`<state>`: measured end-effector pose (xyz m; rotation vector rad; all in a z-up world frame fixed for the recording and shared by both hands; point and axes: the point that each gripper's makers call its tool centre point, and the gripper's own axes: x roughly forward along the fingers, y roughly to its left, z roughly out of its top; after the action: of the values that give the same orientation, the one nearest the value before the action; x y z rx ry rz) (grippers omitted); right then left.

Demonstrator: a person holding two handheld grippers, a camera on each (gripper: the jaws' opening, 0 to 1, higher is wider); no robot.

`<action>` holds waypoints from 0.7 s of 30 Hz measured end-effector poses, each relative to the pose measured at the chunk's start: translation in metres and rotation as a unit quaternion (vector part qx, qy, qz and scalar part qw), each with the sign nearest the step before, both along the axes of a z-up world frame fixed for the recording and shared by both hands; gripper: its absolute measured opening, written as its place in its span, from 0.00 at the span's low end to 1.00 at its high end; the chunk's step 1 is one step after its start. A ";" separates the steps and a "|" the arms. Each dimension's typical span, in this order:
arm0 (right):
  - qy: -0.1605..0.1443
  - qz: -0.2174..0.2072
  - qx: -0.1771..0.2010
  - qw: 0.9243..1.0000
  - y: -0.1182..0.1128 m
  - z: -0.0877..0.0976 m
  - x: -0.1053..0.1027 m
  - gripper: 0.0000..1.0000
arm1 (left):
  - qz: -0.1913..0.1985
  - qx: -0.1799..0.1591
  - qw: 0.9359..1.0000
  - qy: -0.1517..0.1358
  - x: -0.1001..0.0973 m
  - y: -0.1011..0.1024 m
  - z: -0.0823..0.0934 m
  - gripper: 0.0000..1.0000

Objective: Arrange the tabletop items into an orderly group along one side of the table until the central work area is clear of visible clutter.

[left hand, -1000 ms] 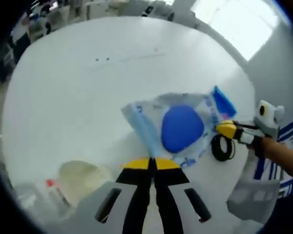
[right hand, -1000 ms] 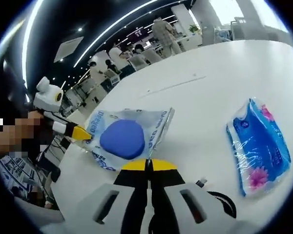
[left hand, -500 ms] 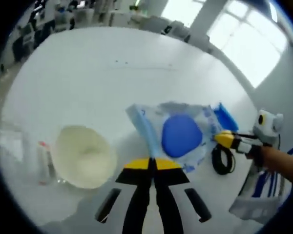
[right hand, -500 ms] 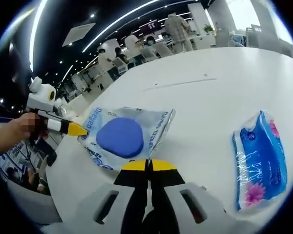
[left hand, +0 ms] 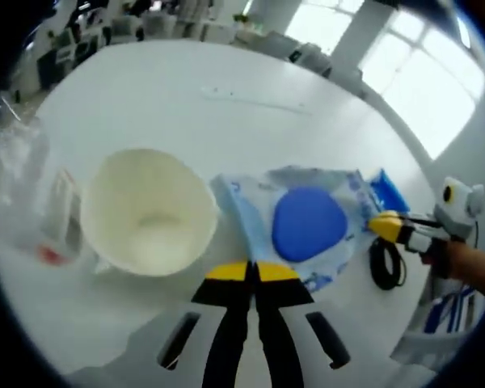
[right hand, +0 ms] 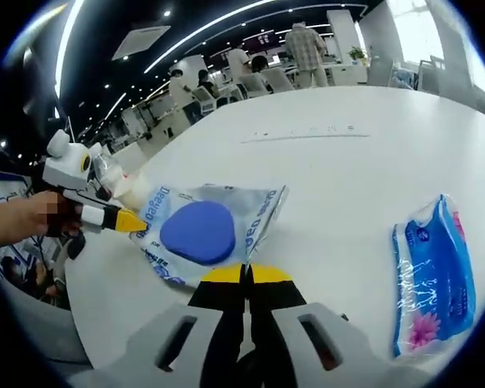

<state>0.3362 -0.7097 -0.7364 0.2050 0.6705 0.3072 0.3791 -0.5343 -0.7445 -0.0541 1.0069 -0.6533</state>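
Note:
A clear plastic packet (left hand: 307, 222) with a round blue thing inside lies low over the white table (left hand: 226, 105). My left gripper (left hand: 250, 272) is shut on its near edge. My right gripper (left hand: 385, 226) reaches in from the right, and its yellow tips pinch the packet's far-right edge. In the right gripper view the same packet (right hand: 202, 230) sits just beyond my right gripper (right hand: 244, 275), which is shut on its edge. The left gripper (right hand: 129, 220) bites the packet's left edge there, held by a hand.
A white bowl (left hand: 149, 212) stands against the packet's left side, with a clear bottle (left hand: 20, 182) and a small red-marked item (left hand: 56, 234) beyond it. A blue tissue pack (right hand: 432, 275) and a black cable coil (left hand: 385, 263) lie on the right. Seated people are past the table's far end.
Both grippers have carried the packet toward the bowl, which now touches its edge. The bottle has come into the left gripper view, and the cable coil has dropped out of the right gripper view.

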 end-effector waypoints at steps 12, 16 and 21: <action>0.006 0.003 -0.021 1.000 0.003 -0.010 0.000 0.00 | 0.026 -0.016 1.000 0.000 0.004 0.004 -0.012 0.00; 0.009 -0.003 -0.015 1.000 0.002 -0.012 -0.001 0.00 | 0.033 -0.021 0.999 -0.002 0.007 0.004 -0.012 0.00; 0.001 -0.004 -0.028 1.000 0.000 -0.011 0.002 0.01 | 0.037 -0.020 0.999 -0.001 0.008 0.005 -0.014 0.01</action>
<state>0.3383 -0.7100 -0.7477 0.1541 0.6800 0.2801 0.3871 -0.5295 -0.7583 -0.1257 0.9856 -0.6063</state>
